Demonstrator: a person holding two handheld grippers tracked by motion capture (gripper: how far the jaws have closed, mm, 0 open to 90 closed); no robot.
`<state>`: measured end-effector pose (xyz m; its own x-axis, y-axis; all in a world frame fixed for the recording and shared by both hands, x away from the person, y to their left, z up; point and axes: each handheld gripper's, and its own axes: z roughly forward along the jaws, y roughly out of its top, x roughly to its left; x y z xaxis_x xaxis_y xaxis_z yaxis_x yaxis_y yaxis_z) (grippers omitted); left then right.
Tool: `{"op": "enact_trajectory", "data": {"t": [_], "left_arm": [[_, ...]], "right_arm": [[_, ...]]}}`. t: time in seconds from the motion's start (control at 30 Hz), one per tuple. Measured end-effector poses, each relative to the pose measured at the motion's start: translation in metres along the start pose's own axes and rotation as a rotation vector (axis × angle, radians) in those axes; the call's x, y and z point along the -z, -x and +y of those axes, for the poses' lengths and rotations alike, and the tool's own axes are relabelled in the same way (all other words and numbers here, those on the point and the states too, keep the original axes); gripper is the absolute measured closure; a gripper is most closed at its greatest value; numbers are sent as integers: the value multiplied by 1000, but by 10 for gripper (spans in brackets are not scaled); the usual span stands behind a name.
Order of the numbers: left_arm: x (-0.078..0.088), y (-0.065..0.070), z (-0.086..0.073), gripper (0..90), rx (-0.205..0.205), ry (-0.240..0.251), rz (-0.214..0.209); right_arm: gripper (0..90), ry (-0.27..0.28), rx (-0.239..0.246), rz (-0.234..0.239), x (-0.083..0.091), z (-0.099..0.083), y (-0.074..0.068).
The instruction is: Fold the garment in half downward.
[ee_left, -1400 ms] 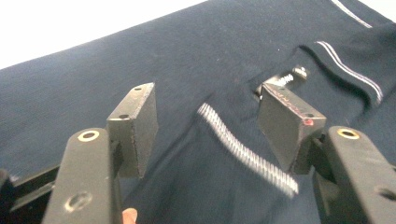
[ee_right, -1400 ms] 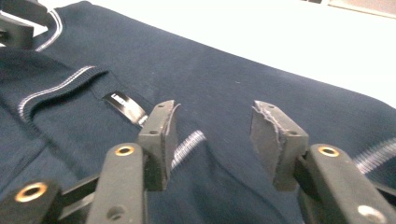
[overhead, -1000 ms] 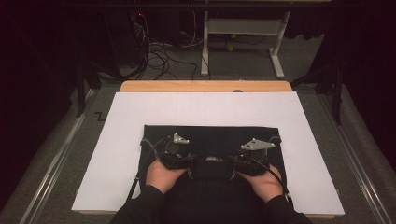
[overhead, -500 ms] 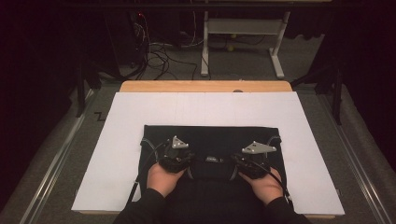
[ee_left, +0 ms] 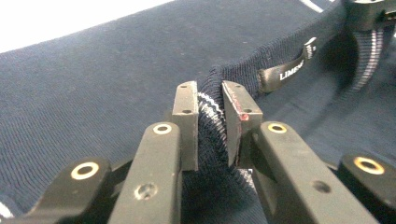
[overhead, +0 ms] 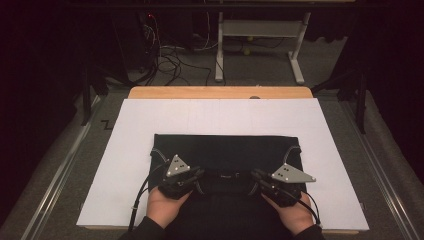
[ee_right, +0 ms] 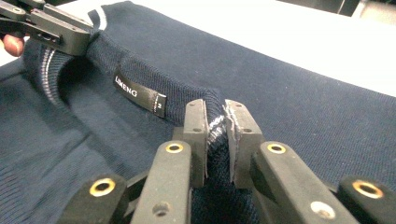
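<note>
Both hand-held grippers [overhead: 197, 176] [overhead: 256, 178] nearer, newly clamped on seemingly lifted sweater collar [ee_left: 212, 126].

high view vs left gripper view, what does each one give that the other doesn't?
High view alone: the whole dark sweater spread on the white sheet, both hands, the right tool, and the desk frame beyond the table. Left gripper view alone: the left tool pinching the striped collar, and the label inside the neck. Both: the sweater, the left tool and white sheet.
</note>
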<state>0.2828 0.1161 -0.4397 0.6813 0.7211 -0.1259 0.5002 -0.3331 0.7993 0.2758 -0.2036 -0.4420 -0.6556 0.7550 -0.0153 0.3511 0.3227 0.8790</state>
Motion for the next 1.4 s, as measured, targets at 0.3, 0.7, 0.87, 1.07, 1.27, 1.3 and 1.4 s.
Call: {"op": "enact_trajectory", "data": {"t": [0.3, 0.7, 0.87, 1.07, 1.27, 1.3, 1.4], "left_arm": [[16, 18, -16, 724, -34, 4, -50], [41, 36, -26, 724, -61, 31, -75], [48, 43, -29, 724, -73, 34, -87], [55, 52, -34, 724, -84, 36, -105], [54, 58, -41, 723, -107, 8, -106], [53, 57, -42, 724, -106, 0, -107], [51, 57, -44, 724, -103, -12, -107]], "right_arm": [[807, 33, 12, 40, 24, -8, -13], [807, 59, 40, 82, 50, -16, -28], [807, 65, 49, 90, 57, -18, -33], [807, 71, 51, 95, 66, -21, -36], [806, 49, 49, 99, 70, -28, -37], [806, 44, 47, 101, 69, -29, -37], [805, 29, 53, 106, 68, -31, -39]]}}
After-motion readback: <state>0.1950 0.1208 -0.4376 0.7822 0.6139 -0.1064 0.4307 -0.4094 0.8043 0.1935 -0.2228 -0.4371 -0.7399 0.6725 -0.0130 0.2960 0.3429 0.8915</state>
